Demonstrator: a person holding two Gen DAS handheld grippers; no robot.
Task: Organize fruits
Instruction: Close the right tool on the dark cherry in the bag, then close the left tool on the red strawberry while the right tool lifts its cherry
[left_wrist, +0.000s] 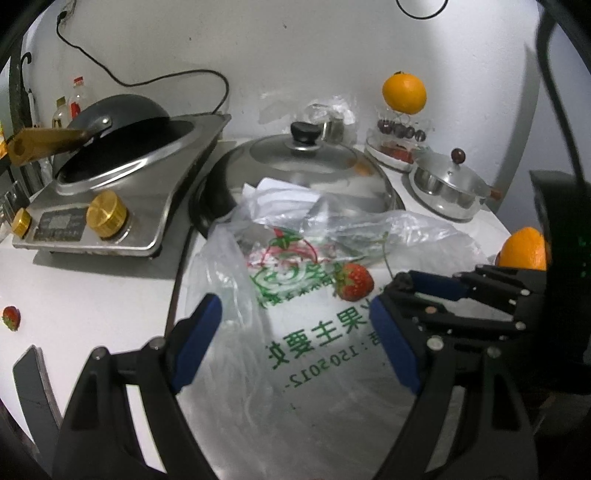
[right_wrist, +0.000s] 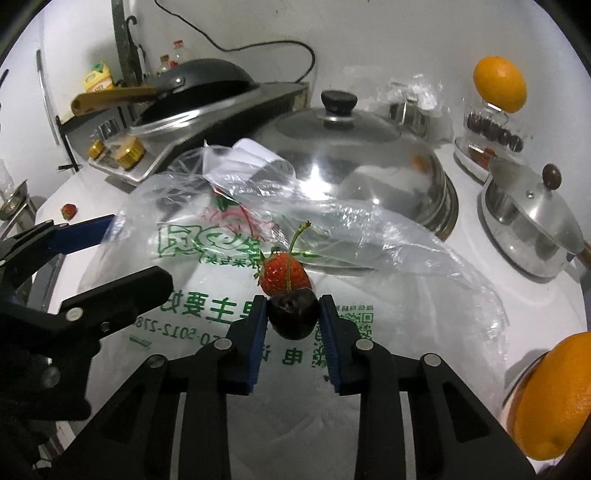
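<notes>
Right wrist view, item one: your right gripper (right_wrist: 293, 319) has its jaws pressed against both sides of a dark cherry (right_wrist: 293, 317), whose green stem rises in front of the strawberry (right_wrist: 284, 275) lying just behind it on the printed plastic bag (right_wrist: 207, 236).

Item two: your left gripper (left_wrist: 295, 341) hangs over the same bag with jaws wide apart and nothing between them.

Item three, other fruit: one orange (right_wrist: 500, 84) sits atop the tiered fruit stand (right_wrist: 491, 140), which appears to hold dark cherries; another orange (right_wrist: 550, 398) lies at the right edge; a stray strawberry (right_wrist: 69, 211) rests on the desk (right_wrist: 465, 206).

Step in hand, as judged: the cherry is gripped, not yet lifted. Next you need a gentle lift clear of the strawberry, then a carry toward the stand, keeping pressure light on soft fruit.
</notes>
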